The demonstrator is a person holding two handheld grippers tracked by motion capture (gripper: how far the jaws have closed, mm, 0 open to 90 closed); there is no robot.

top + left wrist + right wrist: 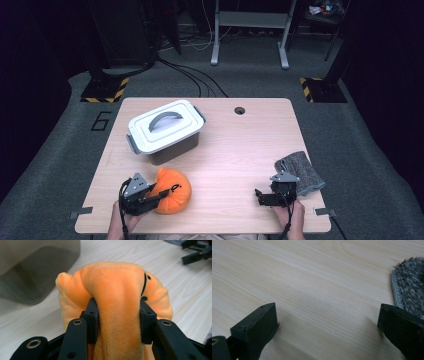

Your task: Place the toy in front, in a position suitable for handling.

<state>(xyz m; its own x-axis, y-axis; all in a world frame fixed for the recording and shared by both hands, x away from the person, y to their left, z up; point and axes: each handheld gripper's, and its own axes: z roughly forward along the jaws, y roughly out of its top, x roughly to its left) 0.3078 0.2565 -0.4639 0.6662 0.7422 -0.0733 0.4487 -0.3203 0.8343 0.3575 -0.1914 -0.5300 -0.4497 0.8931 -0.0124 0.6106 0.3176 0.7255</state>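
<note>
An orange plush toy (172,192) with black markings lies on the wooden table (235,145) near its front left edge. My left gripper (150,196) is shut on it; in the left gripper view both jaws pinch a fold of the orange plush toy (117,290). My right gripper (263,196) rests low over the front right of the table, jaws wide apart with bare wood between them. A grey cloth (300,171) lies just right of it, and its fuzzy edge, the grey cloth (409,287), reaches the right jaw in the right gripper view.
A grey storage box with a white lid and grey handle (166,130) stands at the back left of the table; its dark wall (37,267) looms beyond the toy. A cable hole (239,110) sits near the far edge.
</note>
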